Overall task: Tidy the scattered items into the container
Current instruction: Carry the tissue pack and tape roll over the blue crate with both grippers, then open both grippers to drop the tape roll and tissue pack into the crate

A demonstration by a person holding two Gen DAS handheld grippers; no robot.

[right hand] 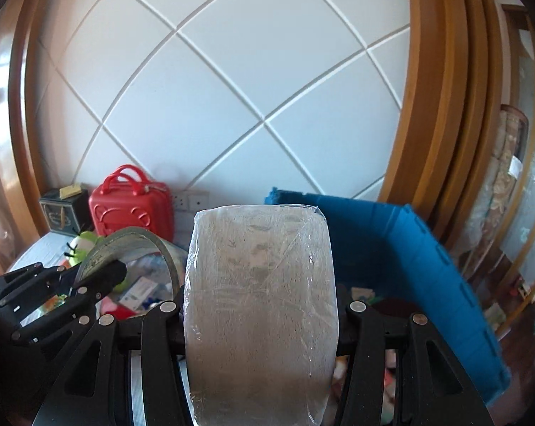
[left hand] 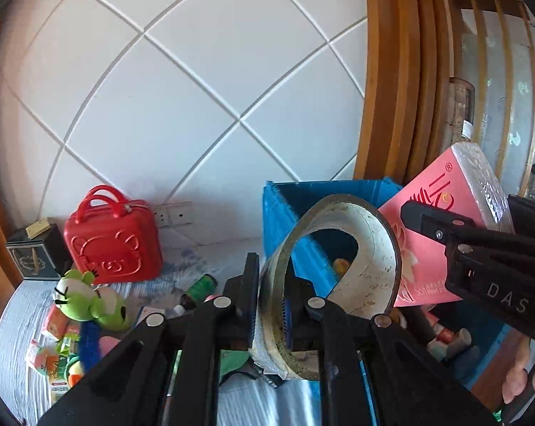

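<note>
The left claw [left hand: 271, 305] is closed tight on the wall of a roll of tape [left hand: 338, 266], which is being held upright in front of the blue container [left hand: 281, 213]. The right claw [right hand: 260, 314] is part open and clamped on a pink tissue pack [left hand: 441, 234]; in the right wrist view only its clear-wrapped end is being shown, and the container's floor is being hidden behind it. On the surface [left hand: 15, 326] at left, a green plush toy [left hand: 86, 301] and small packets, too blurred to be made out, are lying near a red case [left hand: 113, 238].
</note>
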